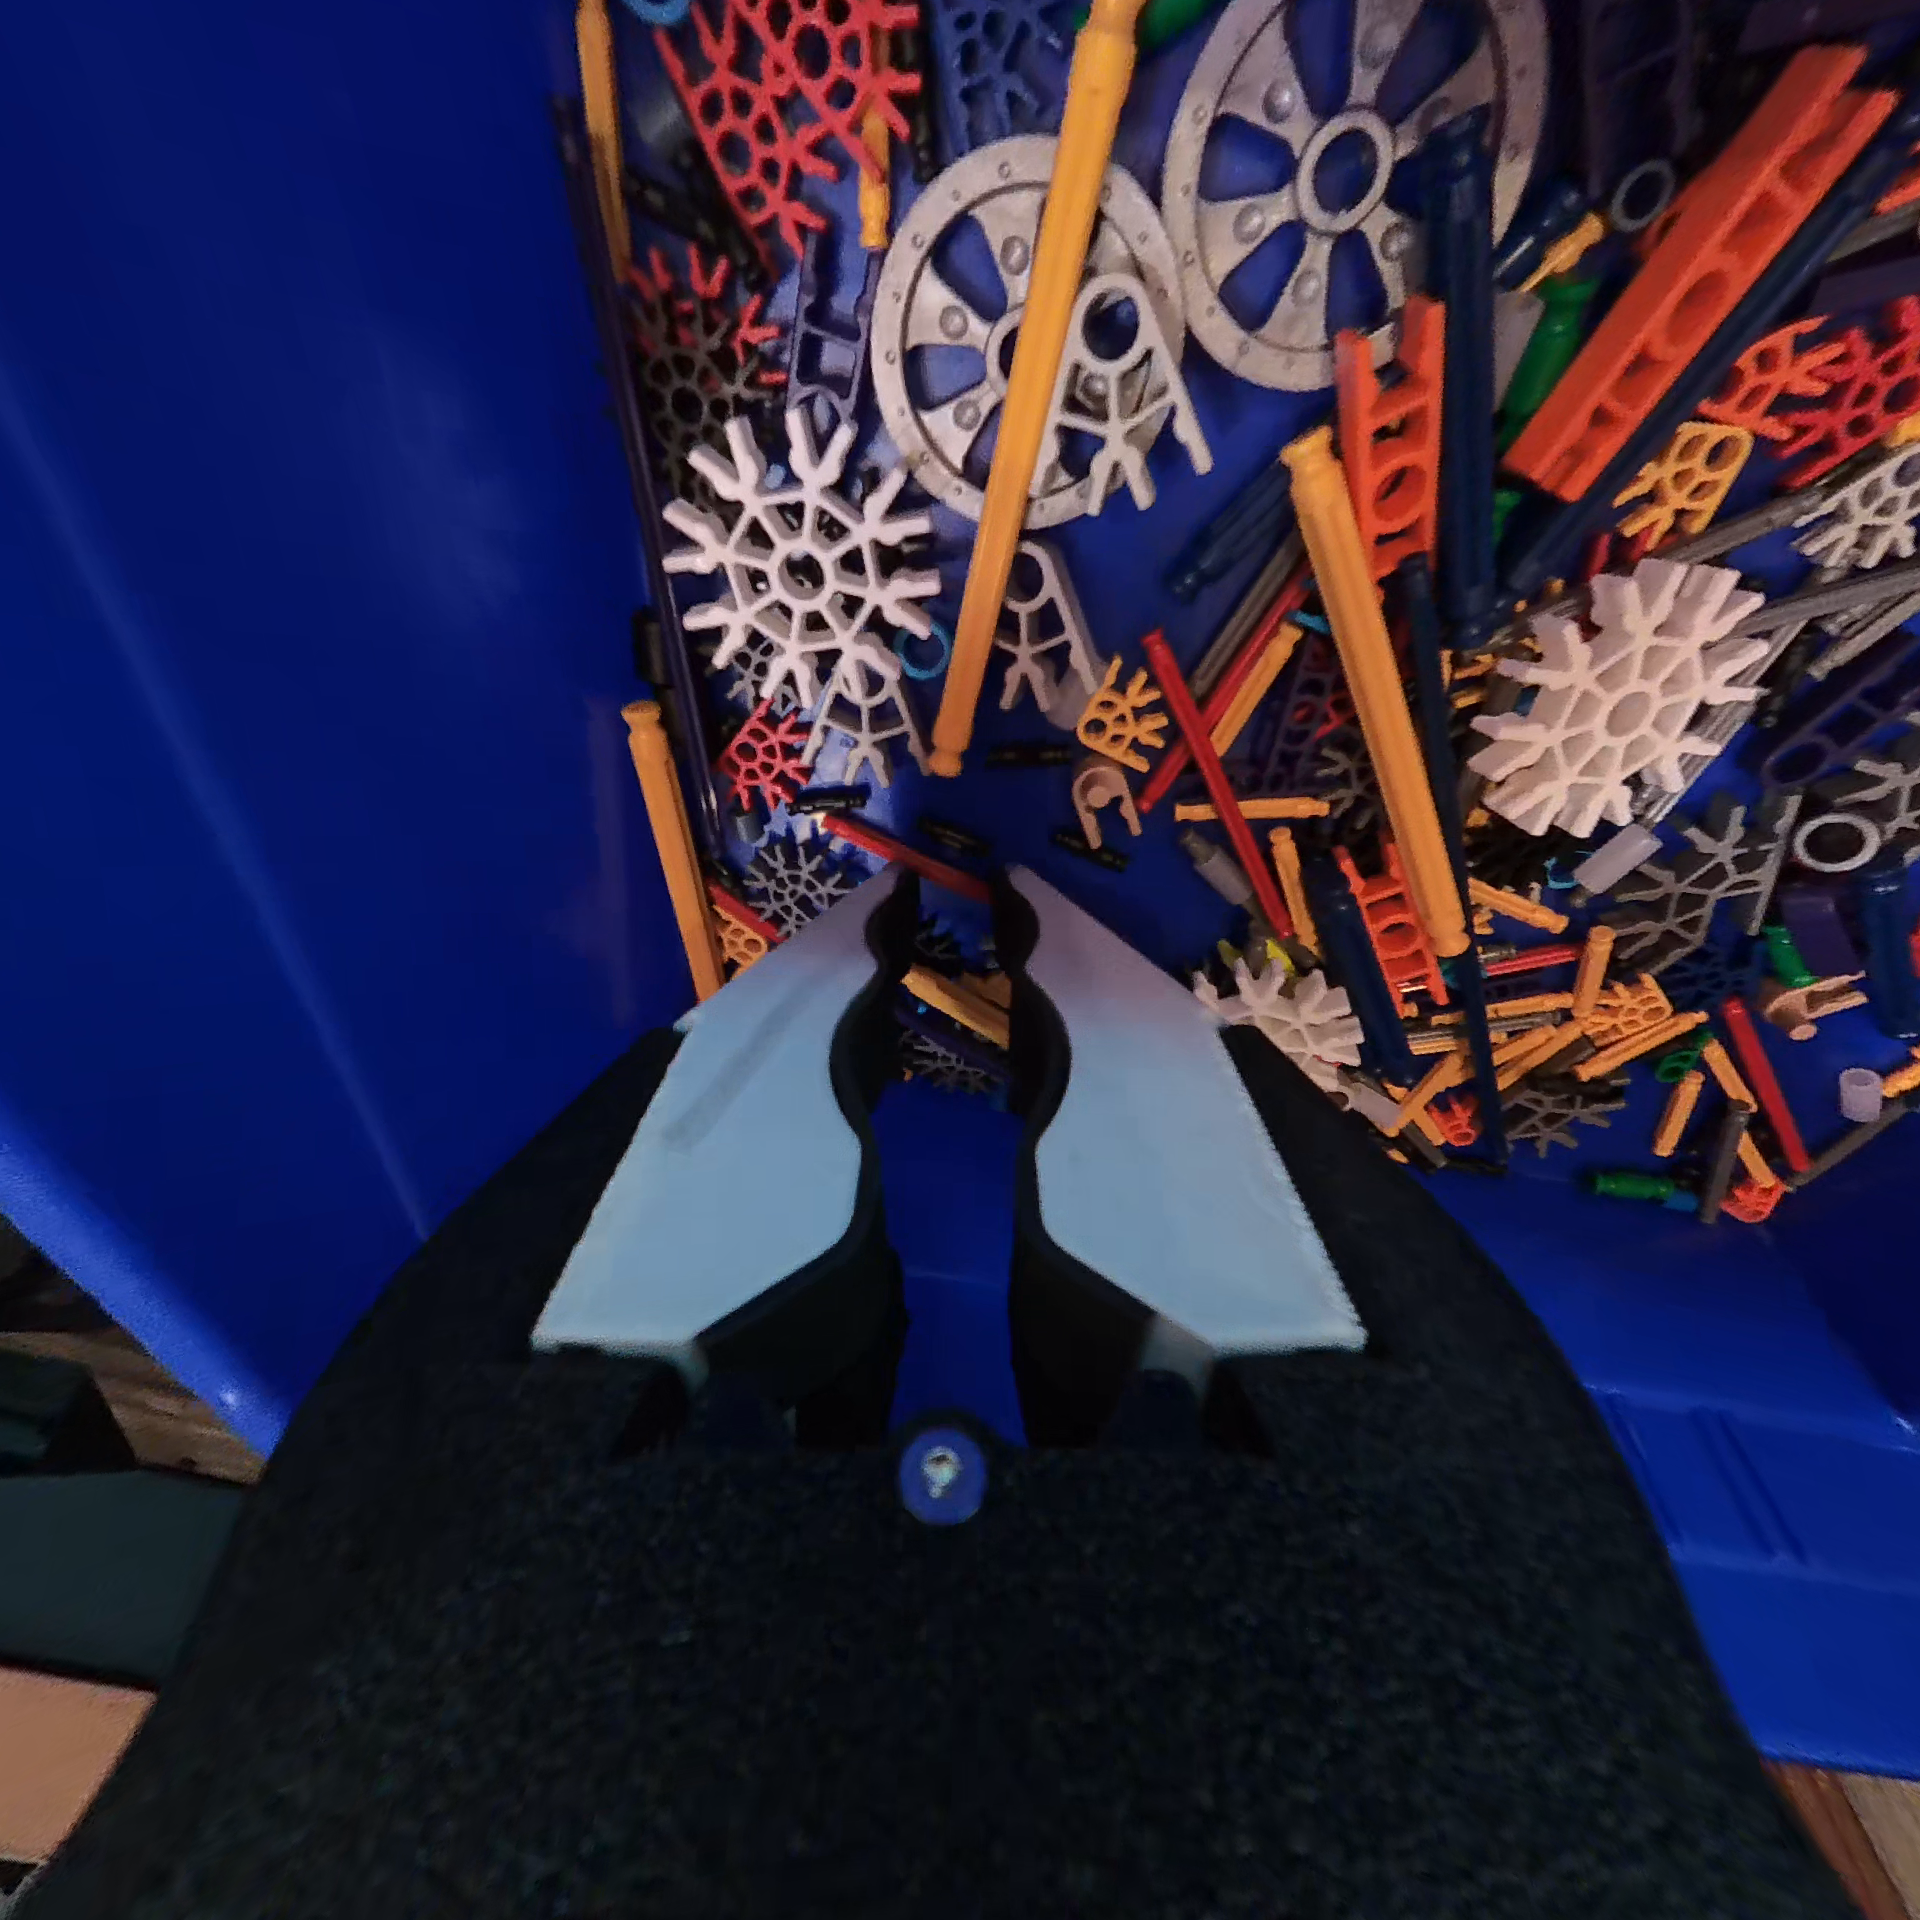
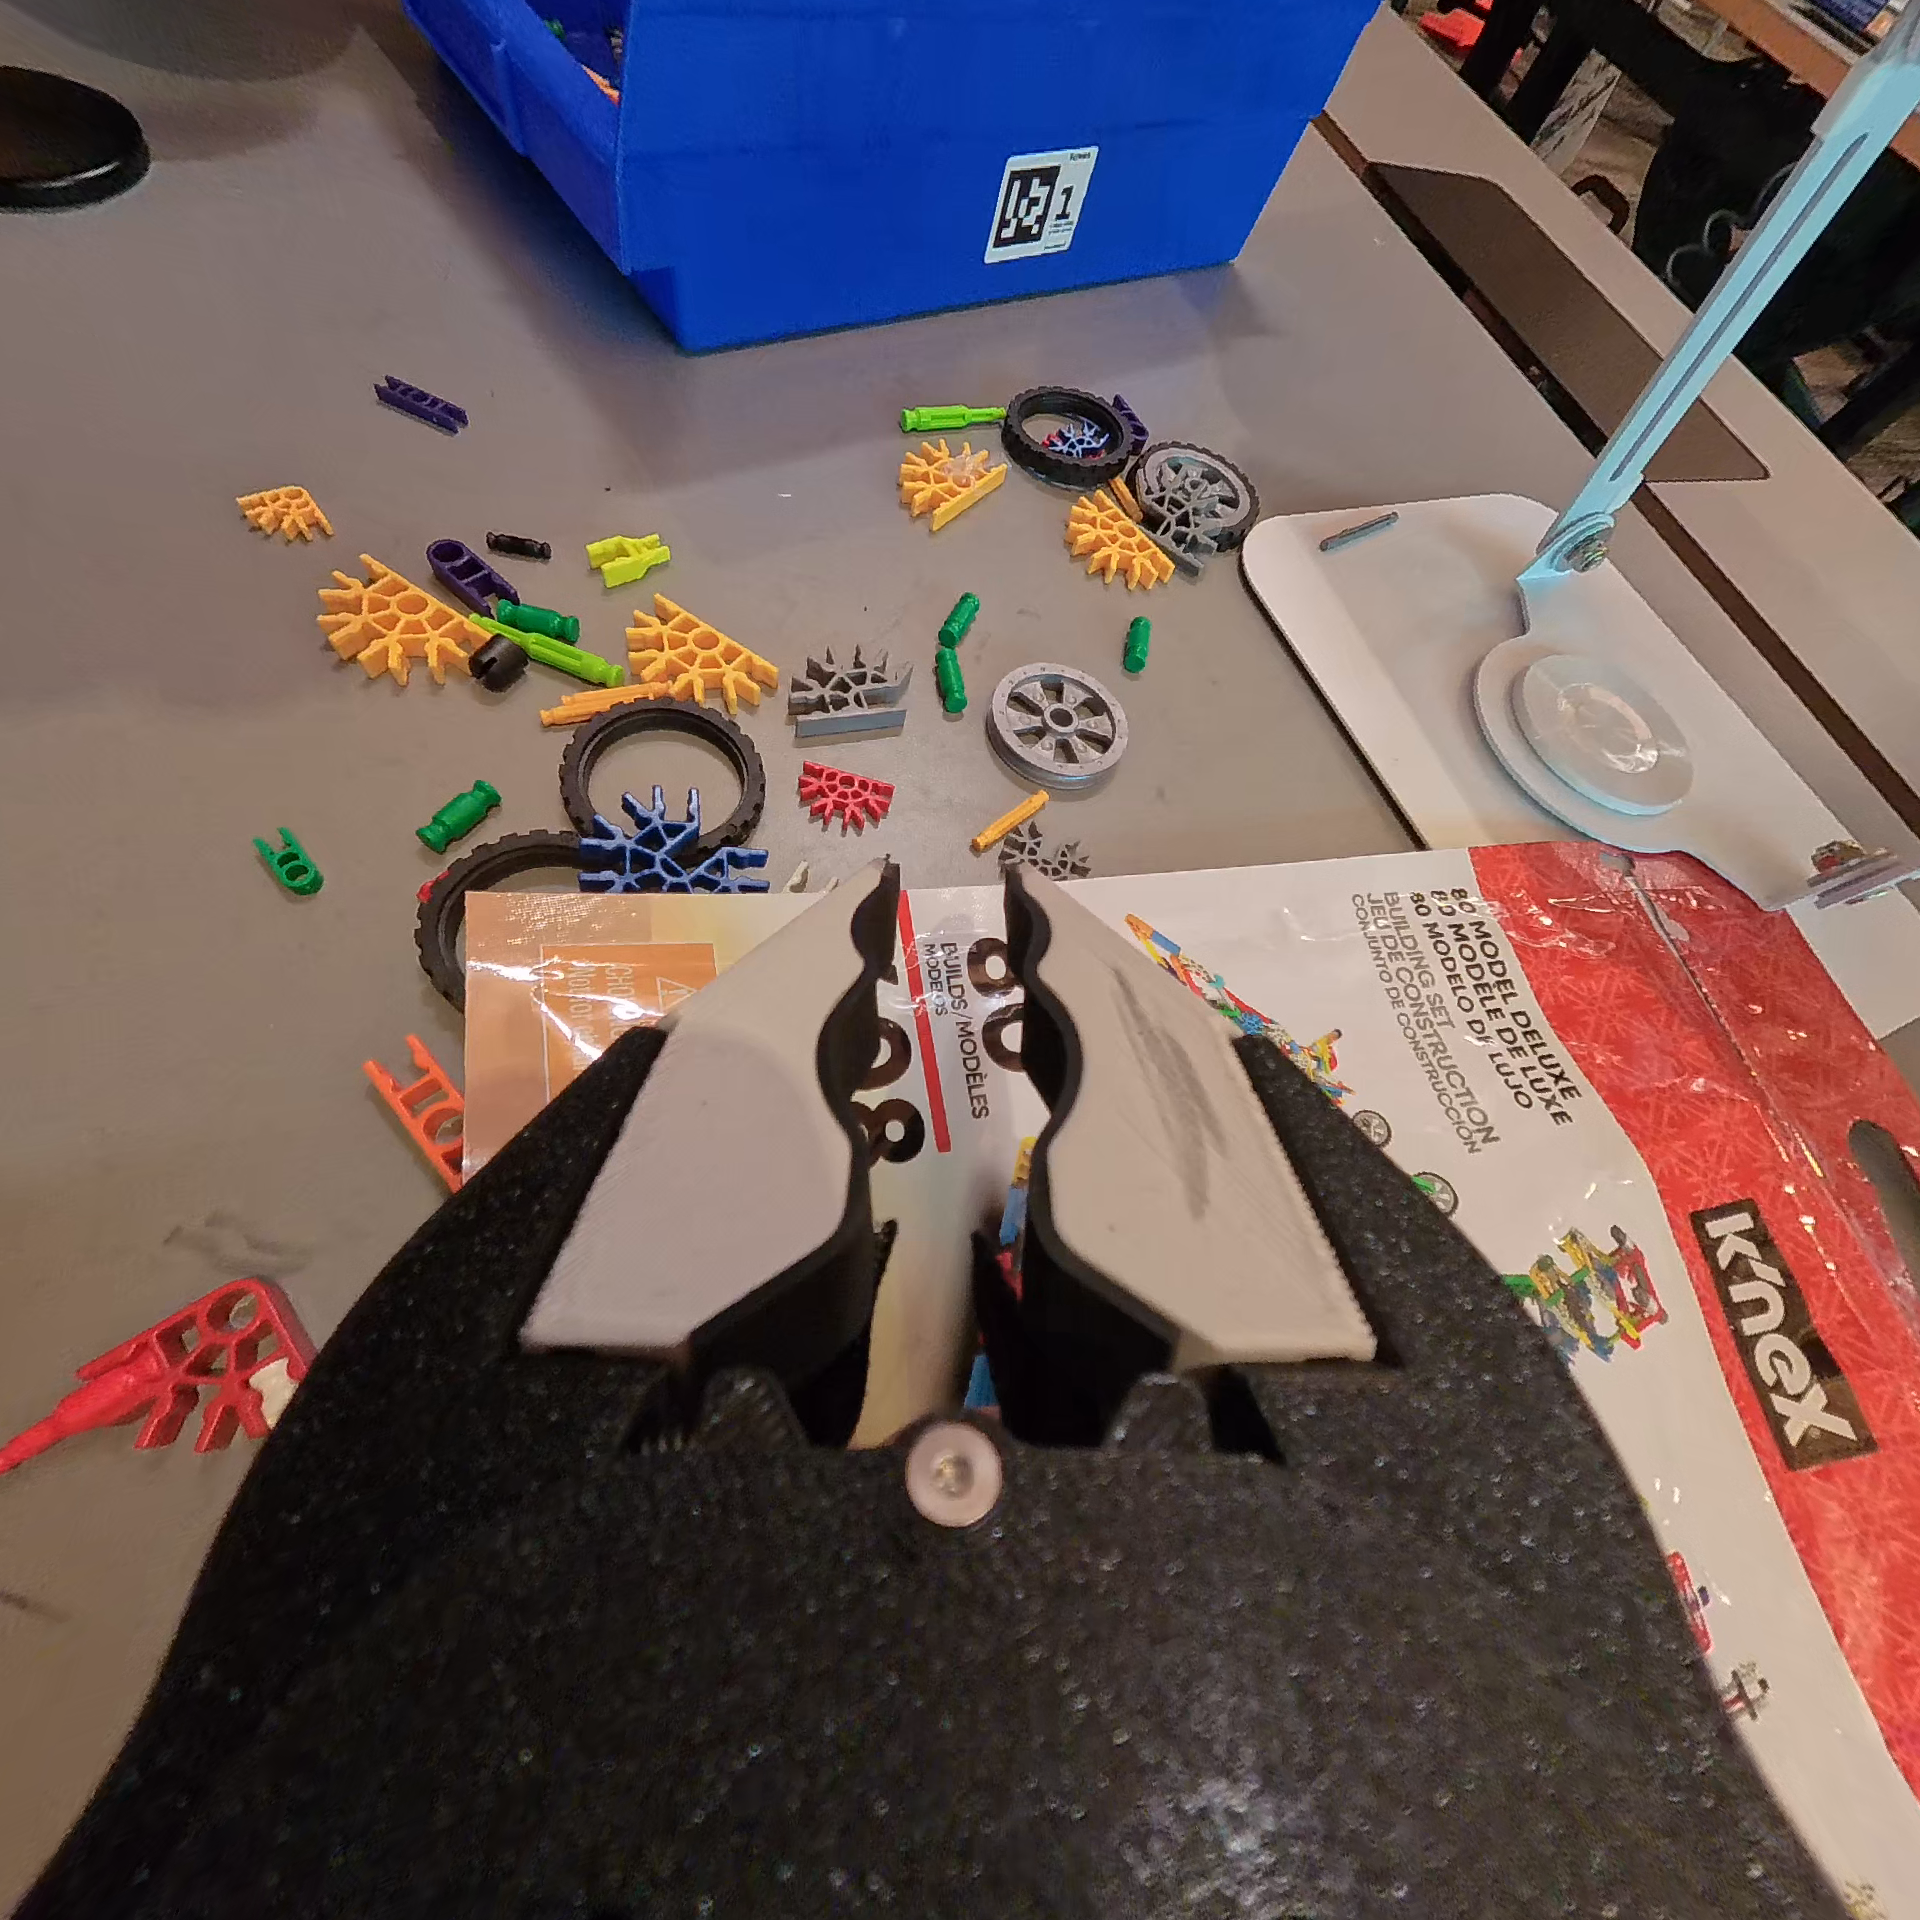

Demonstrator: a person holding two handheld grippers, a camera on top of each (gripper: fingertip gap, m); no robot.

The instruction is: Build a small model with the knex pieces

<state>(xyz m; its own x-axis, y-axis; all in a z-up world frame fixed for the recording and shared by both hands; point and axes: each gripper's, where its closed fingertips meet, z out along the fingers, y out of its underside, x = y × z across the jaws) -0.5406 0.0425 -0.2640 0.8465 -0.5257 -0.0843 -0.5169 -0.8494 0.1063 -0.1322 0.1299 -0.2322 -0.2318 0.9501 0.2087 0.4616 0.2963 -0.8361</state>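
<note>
My left gripper (image 1: 954,883) is down inside a blue bin (image 1: 312,623) and hangs over a heap of construction-toy parts. Its jaws stand a little apart and hold nothing. A thin red rod (image 1: 904,857) lies just beyond the tips, and small yellow rods (image 1: 956,997) show through the gap. My right gripper (image 2: 951,875) is over a printed toy package (image 2: 1558,1091) on a grey table (image 2: 208,1091). Its jaws are a little apart and empty. A blue snowflake connector (image 2: 670,847) and a black tyre (image 2: 665,774) lie just ahead to its left.
In the bin lie two silver wheels (image 1: 956,343), long yellow rods (image 1: 1023,416) and white snowflake connectors (image 1: 800,566). On the table are loose yellow connectors (image 2: 390,623), green rods (image 2: 951,675), a grey wheel (image 2: 1058,724), the blue bin (image 2: 935,156) and a white board with a light-blue stand (image 2: 1579,727). Some 40 cm of space lies between my two pairs of fingers.
</note>
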